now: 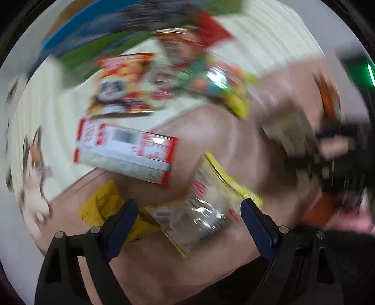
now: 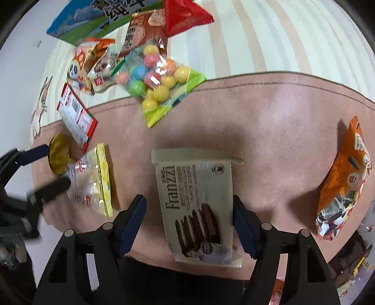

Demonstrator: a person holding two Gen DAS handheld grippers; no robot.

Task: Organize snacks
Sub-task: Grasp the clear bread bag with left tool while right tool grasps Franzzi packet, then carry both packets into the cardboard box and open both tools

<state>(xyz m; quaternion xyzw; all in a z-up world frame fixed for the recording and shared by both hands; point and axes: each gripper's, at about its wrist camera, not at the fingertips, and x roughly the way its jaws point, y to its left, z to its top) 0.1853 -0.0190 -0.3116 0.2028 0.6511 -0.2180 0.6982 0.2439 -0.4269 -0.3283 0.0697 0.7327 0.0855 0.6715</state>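
A cream Franzzi cookie pack [image 2: 196, 206] lies flat on the pink mat [image 2: 281, 112] between the fingers of my right gripper [image 2: 188, 223]. The right pad meets the pack's edge, while a gap shows at the left pad, so this gripper is open. My left gripper [image 1: 189, 225] is open and points down over a clear, yellow-edged packet [image 1: 199, 211], which lies between its fingers untouched. In the right wrist view, the left gripper [image 2: 55, 166] sits at the left edge beside that packet [image 2: 89, 178]. The left wrist view is badly blurred.
Left of the packet lie a gold pouch [image 2: 58, 154] and a red-and-white box [image 2: 75, 115]. A candy-ball bag [image 2: 154, 77], a panda snack [image 2: 82, 63], a red packet [image 2: 185, 16] and a blue-green box [image 2: 93, 18] crowd the striped cloth [image 2: 269, 35]. An orange bag [image 2: 344, 183] lies right.
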